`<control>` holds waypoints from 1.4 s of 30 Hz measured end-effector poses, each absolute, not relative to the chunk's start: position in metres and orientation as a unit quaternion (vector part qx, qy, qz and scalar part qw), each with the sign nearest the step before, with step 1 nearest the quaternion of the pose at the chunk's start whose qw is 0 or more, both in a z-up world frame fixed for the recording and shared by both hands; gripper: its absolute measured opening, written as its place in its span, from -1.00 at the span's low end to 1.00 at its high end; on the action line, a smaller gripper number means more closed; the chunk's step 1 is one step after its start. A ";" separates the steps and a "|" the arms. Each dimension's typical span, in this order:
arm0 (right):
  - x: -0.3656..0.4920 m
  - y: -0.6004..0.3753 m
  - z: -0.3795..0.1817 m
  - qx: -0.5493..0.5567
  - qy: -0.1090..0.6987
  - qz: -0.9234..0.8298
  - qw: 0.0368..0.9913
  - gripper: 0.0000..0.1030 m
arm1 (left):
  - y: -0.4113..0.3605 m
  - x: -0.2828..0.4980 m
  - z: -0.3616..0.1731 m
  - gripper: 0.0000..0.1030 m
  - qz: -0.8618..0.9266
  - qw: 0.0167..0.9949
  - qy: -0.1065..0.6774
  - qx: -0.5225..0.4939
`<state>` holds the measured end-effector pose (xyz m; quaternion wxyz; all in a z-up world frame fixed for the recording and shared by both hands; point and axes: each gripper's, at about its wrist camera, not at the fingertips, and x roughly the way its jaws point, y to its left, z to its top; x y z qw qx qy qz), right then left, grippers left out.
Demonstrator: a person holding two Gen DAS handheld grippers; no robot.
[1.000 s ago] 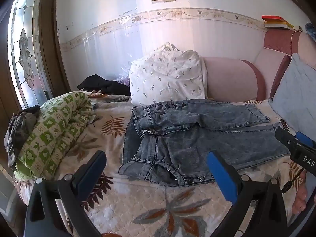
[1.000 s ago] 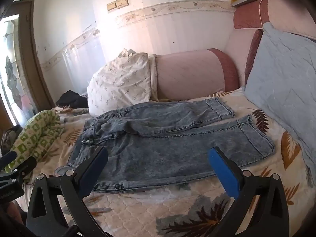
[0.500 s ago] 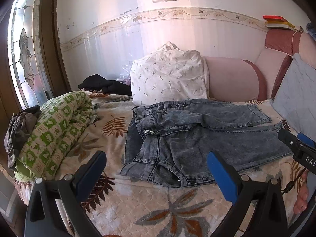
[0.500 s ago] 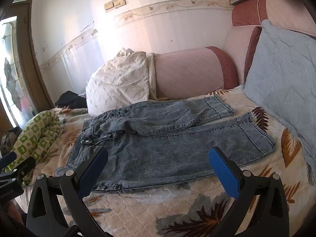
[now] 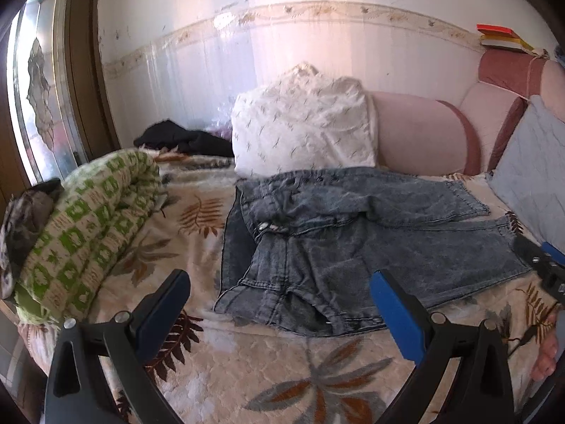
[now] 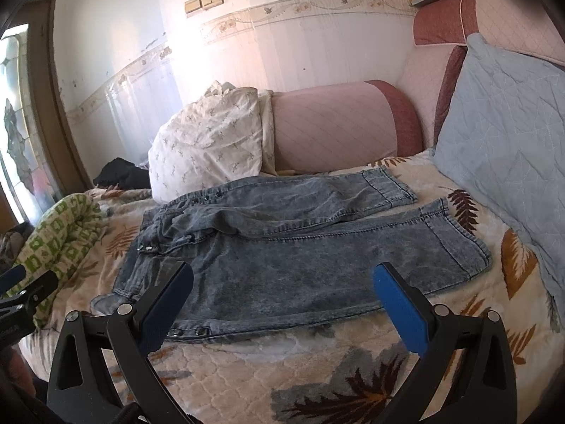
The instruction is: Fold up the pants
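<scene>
The jeans (image 6: 300, 247) lie spread flat on the bed (image 6: 317, 371), across its middle, waistband toward the rolled green-and-white blanket (image 5: 88, 226) at one side and the two leg hems toward the blue quilted pillow (image 6: 512, 134) at the other. The legs lie side by side, the far one partly rumpled near the fly; no fold has been made yet.

Both tools hover short of the near edge of the denim. The left gripper (image 5: 279, 314) has its fingers spread wide, empty, facing the waistband corner. The right gripper (image 6: 282, 307) is likewise spread and empty, facing the near leg.

The step in hand looks like the approach to a first grasp. The next move probably calls for pinching the near long edge at two places, waistband and hem, then carrying it over onto the far leg so the legs stack evenly.
</scene>
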<state>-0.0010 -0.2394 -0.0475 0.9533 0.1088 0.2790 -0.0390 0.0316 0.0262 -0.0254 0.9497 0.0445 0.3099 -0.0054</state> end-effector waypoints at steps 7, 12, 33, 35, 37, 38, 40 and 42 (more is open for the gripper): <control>0.011 -0.249 -0.067 0.111 0.301 -0.052 0.946 1.00 | 0.075 0.087 -0.055 1.00 0.027 0.934 0.355 0.023; 0.026 -0.256 -0.087 0.103 0.326 -0.058 0.938 1.00 | 0.110 0.151 -0.055 1.00 0.050 0.928 0.369 0.002; 0.041 -0.269 -0.105 0.119 0.358 -0.050 0.925 1.00 | 0.133 0.393 -0.102 0.80 0.056 0.854 0.504 -0.113; 0.039 -0.271 -0.103 0.124 0.358 -0.047 0.924 1.00 | 0.131 0.400 -0.108 0.80 0.045 0.849 0.513 -0.120; 0.038 -0.273 -0.100 0.128 0.355 -0.045 0.925 1.00 | 0.131 0.407 -0.112 0.79 0.038 0.845 0.518 -0.128; 0.037 -0.274 -0.099 0.129 0.353 -0.046 0.926 1.00 | 0.132 0.410 -0.114 0.74 0.032 0.843 0.520 -0.134; 0.039 -0.277 -0.099 0.130 0.353 -0.049 0.925 1.00 | 0.133 0.417 -0.118 0.60 0.018 0.840 0.523 -0.143; 0.041 -0.279 -0.101 0.131 0.357 -0.054 0.923 1.00 | 0.133 0.423 -0.121 0.41 0.010 0.837 0.527 -0.147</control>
